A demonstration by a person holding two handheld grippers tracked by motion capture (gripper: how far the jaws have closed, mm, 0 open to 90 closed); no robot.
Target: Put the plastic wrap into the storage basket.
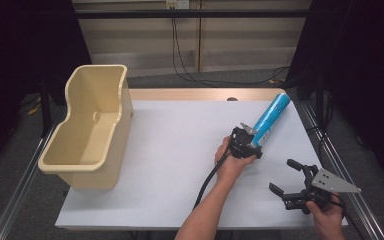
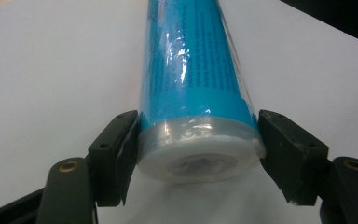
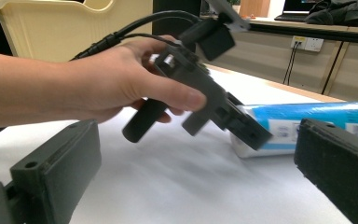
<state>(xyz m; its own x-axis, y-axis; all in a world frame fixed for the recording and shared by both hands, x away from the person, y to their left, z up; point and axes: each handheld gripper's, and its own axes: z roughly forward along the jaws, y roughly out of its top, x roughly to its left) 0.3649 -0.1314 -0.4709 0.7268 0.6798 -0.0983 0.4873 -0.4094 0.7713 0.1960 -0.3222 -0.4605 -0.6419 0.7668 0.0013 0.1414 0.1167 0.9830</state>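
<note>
White and broad, the counter [image 1: 170, 165] stands before a beige wall with cables trailing on the floor behind. At its 9 o'clock edge sits a cream plastic bin [image 1: 92, 130], upright and open-topped. Toward 2 o'clock lies a blue shrink-wrapped tube [image 1: 272, 117], resting flat on the counter and pointing away toward 1 o'clock. The left gripper [image 1: 254, 145] has its 2 fingers [image 2: 116, 154] clamped on the tube's near white end, 1 on each side. The right gripper [image 1: 285, 177] hovers near 4 o'clock, well apart from the tube, its fingers [image 3: 56, 177] spread wide with nothing between them.
</note>
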